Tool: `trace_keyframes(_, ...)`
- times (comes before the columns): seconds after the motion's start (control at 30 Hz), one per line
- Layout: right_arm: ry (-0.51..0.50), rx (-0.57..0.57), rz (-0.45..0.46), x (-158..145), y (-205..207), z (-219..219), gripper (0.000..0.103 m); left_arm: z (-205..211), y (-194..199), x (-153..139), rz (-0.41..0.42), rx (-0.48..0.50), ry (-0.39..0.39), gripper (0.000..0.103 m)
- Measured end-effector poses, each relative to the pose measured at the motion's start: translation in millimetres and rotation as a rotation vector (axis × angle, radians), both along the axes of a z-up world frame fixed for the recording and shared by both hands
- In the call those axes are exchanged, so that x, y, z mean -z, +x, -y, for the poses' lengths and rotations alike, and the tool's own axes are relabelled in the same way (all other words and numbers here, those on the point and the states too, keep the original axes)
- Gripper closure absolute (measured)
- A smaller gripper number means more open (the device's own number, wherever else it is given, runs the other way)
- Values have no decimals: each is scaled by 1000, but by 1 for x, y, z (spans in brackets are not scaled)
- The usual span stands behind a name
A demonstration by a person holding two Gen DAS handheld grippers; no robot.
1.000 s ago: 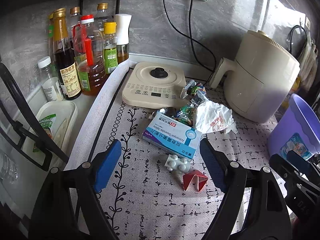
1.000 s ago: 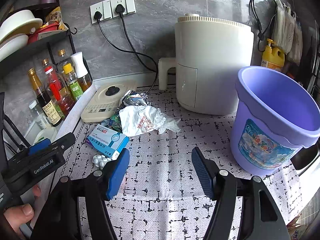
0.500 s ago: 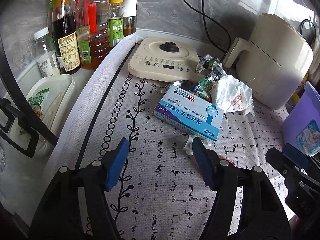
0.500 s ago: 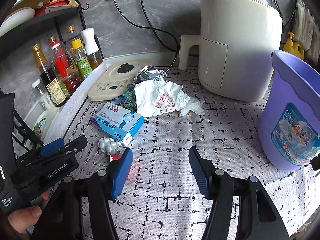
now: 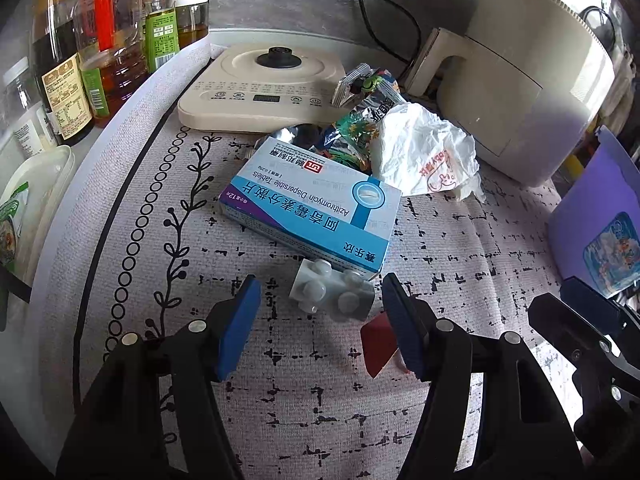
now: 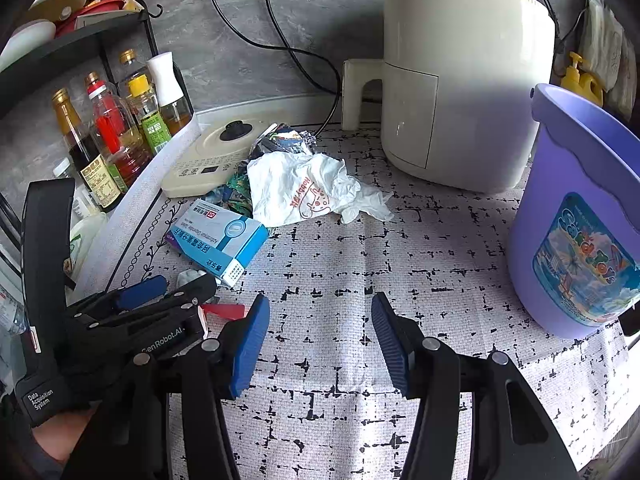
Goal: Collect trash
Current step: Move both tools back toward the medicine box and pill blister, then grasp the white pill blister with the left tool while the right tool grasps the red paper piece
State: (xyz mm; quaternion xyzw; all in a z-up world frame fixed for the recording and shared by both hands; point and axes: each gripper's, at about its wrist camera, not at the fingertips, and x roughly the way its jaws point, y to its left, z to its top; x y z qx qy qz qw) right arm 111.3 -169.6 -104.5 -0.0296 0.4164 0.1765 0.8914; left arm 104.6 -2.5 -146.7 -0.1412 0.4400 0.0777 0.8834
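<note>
Collected: nothing visibly; box [image 5: 312, 216], wrappers [image 5: 360, 136], bag [image 5: 424, 156] lie on bench [image 5: 304, 412].
Left gripper [image 5: 320, 312]: jaws spread, just been closing around blister pack [image 5: 332, 290], not yet touching.
Right gripper [image 6: 320, 332]: jaws spread, just been closing, empty.
Bucket [image 6: 580, 216]: waits near.

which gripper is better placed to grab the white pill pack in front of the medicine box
Left. The left gripper already has the pill pack lying between its open jaws, which have just been closing. The right gripper is open over bare mat, off to the side of the pack.

Pill pack [image 5: 331, 292] lay just before medicine box [image 5: 316, 204]; crumpled bag [image 5: 424, 156] behind box; bucket [image 6: 580, 216] far right on mat [image 6: 360, 280].
</note>
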Motion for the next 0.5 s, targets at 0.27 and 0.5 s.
trace_keyframes(0.27,-2,-16,-25,9,1,-3,51,-6,-8,-6,26,-25,10,59)
trace_keyframes(0.5,2,-74,-36,17,-4,-25,51,-24,-27,-17,64,-87,51,59)
